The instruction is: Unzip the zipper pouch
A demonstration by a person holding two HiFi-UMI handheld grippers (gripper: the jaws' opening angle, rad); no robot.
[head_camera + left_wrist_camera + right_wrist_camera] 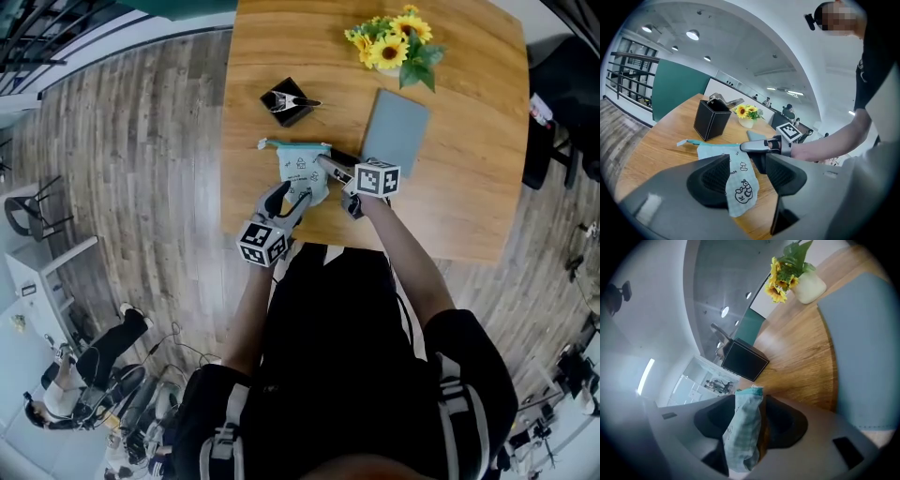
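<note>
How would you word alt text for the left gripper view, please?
A pale teal, cartoon-printed fabric pouch sits between the left hand-held gripper's jaws, over a wooden table. The right hand-held gripper is at the pouch's top edge; a black square holder and yellow sunflowers stand behind.

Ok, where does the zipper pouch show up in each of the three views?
Head view: zipper pouch just above picture centre, on the table.
Left gripper view: lower centre, between the fingers.
Right gripper view: bottom centre, between the fingers.
Shared landmark: black box beyond the pouch.
</note>
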